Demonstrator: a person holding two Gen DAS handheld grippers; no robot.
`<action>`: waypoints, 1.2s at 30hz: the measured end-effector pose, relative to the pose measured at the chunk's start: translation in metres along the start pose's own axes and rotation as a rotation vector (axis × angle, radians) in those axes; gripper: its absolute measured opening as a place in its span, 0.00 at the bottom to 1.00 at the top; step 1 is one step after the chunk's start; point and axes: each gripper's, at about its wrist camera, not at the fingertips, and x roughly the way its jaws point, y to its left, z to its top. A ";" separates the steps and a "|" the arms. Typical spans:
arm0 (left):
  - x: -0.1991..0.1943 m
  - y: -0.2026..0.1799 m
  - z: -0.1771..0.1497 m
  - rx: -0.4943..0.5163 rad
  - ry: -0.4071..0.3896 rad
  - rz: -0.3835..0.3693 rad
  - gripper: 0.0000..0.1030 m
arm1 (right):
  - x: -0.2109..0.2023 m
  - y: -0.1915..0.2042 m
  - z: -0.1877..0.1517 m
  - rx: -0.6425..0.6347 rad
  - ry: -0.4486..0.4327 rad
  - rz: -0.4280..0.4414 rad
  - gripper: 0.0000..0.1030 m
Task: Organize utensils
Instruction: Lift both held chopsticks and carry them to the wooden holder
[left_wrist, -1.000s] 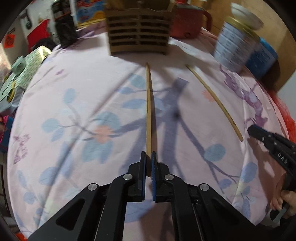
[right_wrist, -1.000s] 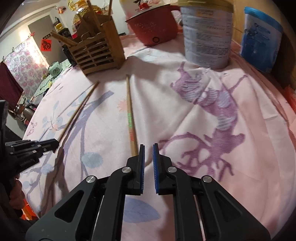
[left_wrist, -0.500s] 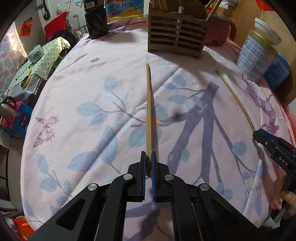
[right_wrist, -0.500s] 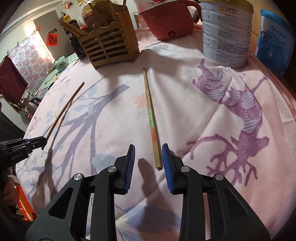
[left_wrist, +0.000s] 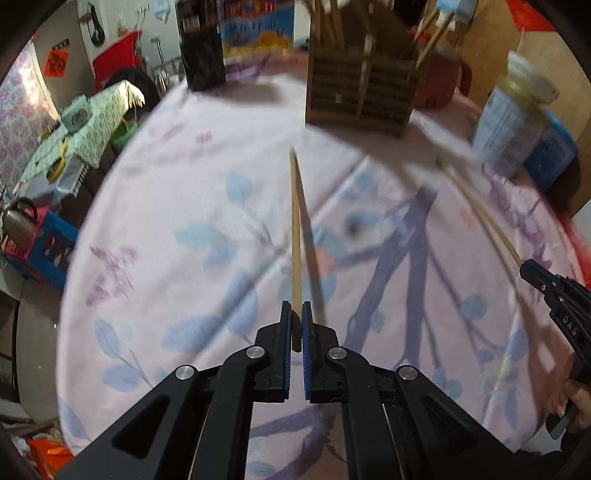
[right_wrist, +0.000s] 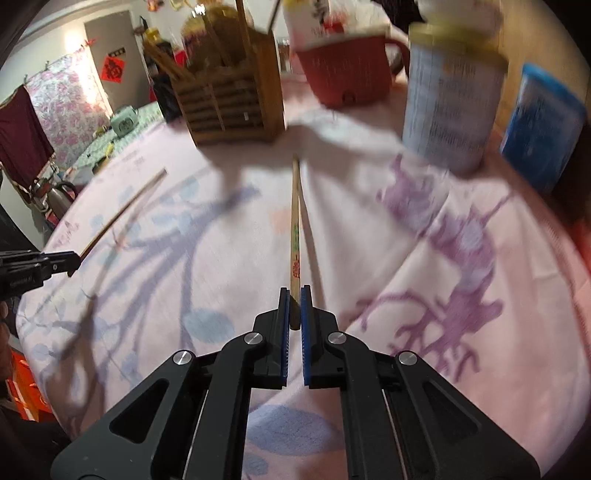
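Note:
Each gripper holds one wooden chopstick by its near end, lifted off the pink flowered tablecloth (left_wrist: 192, 177). My left gripper (left_wrist: 296, 308) is shut on a plain chopstick (left_wrist: 295, 229) that points toward the slatted wooden utensil holder (left_wrist: 360, 92). My right gripper (right_wrist: 294, 293) is shut on a chopstick (right_wrist: 295, 229) with red and green print, aimed at the same utensil holder (right_wrist: 232, 103). In the left wrist view the right gripper (left_wrist: 532, 267) shows at the right edge with its chopstick (left_wrist: 480, 210). The left gripper (right_wrist: 72, 260) and its chopstick (right_wrist: 123, 210) appear at the left of the right wrist view.
Behind the holder stands a red pot (right_wrist: 347, 70). A tall tin (right_wrist: 450, 96) and a blue container (right_wrist: 543, 122) stand at the right of the table. A black box (left_wrist: 202, 62) sits at the far left. A side table (left_wrist: 85, 122) and a kettle (left_wrist: 18, 221) lie beyond the table's edge.
My right gripper opened, then shut on the printed chopstick and lifted it off the cloth. My left gripper rose and drew back with its chopstick, the holder now farther ahead.

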 end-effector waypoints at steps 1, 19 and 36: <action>-0.008 0.001 0.005 0.000 -0.024 0.002 0.06 | -0.006 0.000 0.005 0.002 -0.020 0.000 0.06; -0.103 0.000 0.070 -0.005 -0.227 -0.068 0.05 | -0.102 0.007 0.075 0.033 -0.295 0.059 0.06; -0.134 0.005 0.109 -0.003 -0.230 -0.158 0.05 | -0.122 0.016 0.111 0.003 -0.371 0.095 0.06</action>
